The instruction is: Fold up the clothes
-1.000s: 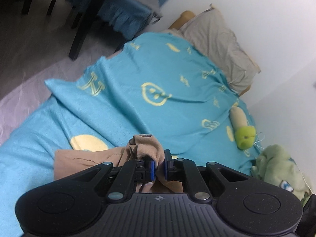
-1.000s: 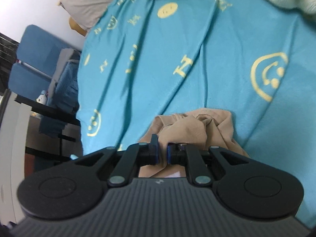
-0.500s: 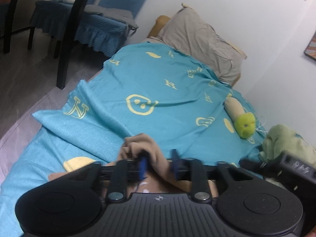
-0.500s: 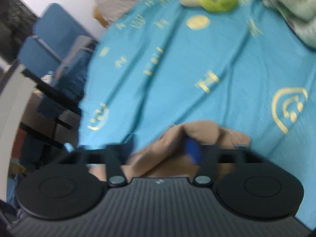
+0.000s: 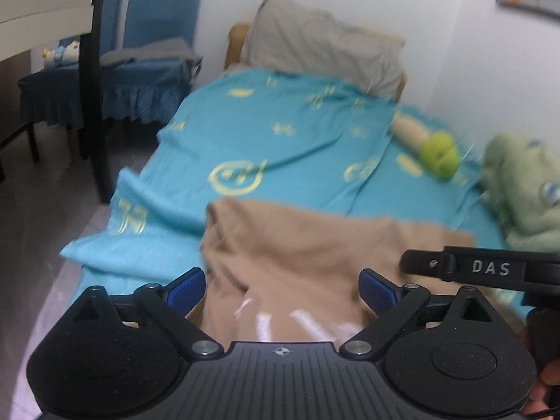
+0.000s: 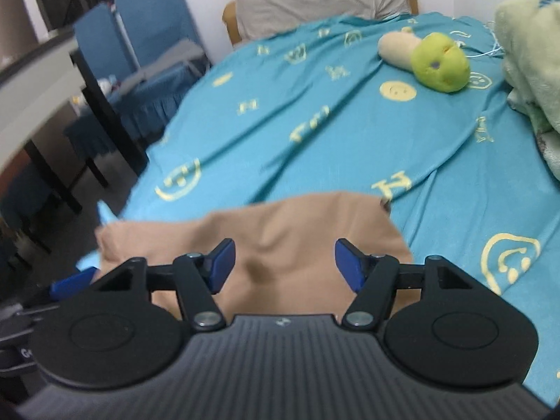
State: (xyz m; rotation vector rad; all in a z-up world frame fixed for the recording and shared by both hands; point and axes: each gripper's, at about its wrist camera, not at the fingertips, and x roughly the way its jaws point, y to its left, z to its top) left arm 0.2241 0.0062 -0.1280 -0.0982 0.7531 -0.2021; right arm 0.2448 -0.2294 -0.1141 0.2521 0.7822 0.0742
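Note:
A tan garment (image 5: 301, 255) lies spread on the near part of a bed covered by a turquoise sheet (image 5: 280, 147); it also shows in the right wrist view (image 6: 266, 231). My left gripper (image 5: 281, 288) is open and empty, its blue pads just above the garment's near edge. My right gripper (image 6: 284, 262) is open and empty over the same garment. The right gripper's body, marked DAS (image 5: 490, 267), shows at the right of the left wrist view.
A green and beige plush toy (image 6: 430, 57) lies far right on the bed. A pale green blanket (image 6: 532, 70) is heaped at the right edge. A grey pillow (image 5: 322, 56) lies at the head. Blue chairs (image 5: 140, 56) and a dark table leg (image 5: 92, 98) stand left.
Both grippers were shut on the bunched tan garment; they have opened and let it go. The garment now lies flat and both grippers have pulled back and tilted up.

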